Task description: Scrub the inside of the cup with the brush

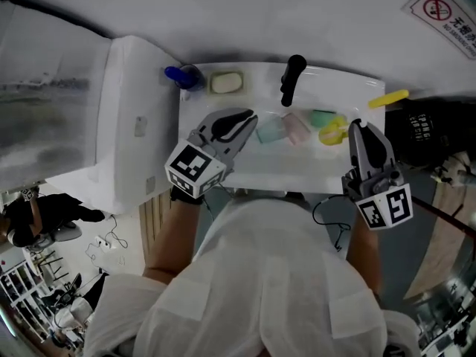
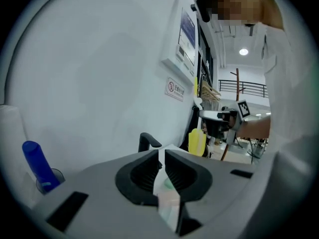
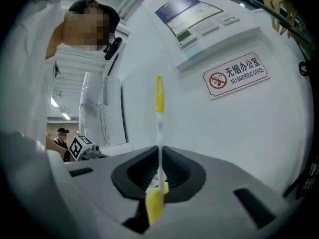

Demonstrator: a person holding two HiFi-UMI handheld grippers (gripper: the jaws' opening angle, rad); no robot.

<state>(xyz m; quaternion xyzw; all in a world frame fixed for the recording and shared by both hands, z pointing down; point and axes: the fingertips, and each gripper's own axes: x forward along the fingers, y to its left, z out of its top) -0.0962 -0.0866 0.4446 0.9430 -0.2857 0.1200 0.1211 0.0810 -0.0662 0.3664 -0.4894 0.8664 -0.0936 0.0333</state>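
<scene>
A pale teal translucent cup (image 1: 271,131) lies over the white sink (image 1: 297,171). My left gripper (image 1: 249,120) is shut on its thin wall, which shows between the closed jaws in the left gripper view (image 2: 167,203). The brush has a yellow head (image 1: 332,131), a clear shaft and a yellow handle end (image 1: 388,97). My right gripper (image 1: 357,125) is shut on that shaft, and in the right gripper view the brush (image 3: 159,98) stands straight up between the jaws. The brush head is to the right of the cup, outside it.
A black faucet (image 1: 291,79) rises at the sink's back edge. A pink cup (image 1: 297,129) and a green item (image 1: 323,116) lie in the basin. A soap bar (image 1: 226,82) and a blue bottle (image 1: 182,75) sit at the back left. A white cabinet (image 1: 126,125) is on the left.
</scene>
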